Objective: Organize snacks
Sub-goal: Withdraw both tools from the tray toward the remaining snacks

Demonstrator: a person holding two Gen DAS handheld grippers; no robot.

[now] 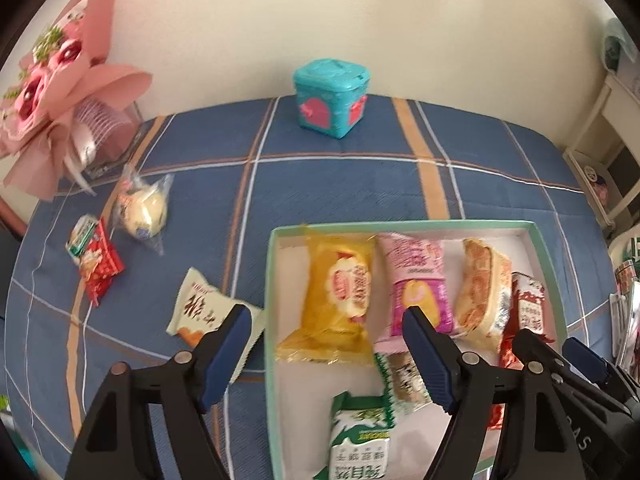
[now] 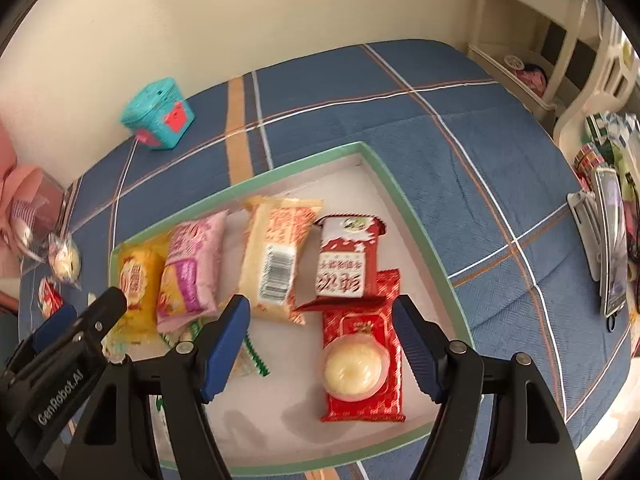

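Note:
A green-rimmed tray (image 1: 272, 300) (image 2: 400, 192) lies on the blue plaid cloth and holds several snack packets: yellow (image 1: 340, 296), pink (image 1: 416, 280), beige (image 2: 276, 256) and red (image 2: 348, 260). My left gripper (image 1: 328, 354) hangs open over the tray's left side, above a green-and-white packet (image 1: 360, 440), with nothing between its pads. My right gripper (image 2: 320, 348) is open above a red packet with a round cake (image 2: 360, 352) and does not touch it. A white packet (image 1: 200, 304), a small red packet (image 1: 96, 264) and a clear-wrapped cake (image 1: 144, 208) lie outside, left of the tray.
A teal tin (image 1: 330, 98) stands by the wall at the back. A pink bouquet (image 1: 60, 92) fills the back left corner. A cream shelf (image 2: 520, 60) and a phone (image 2: 612, 240) among clutter line the right edge.

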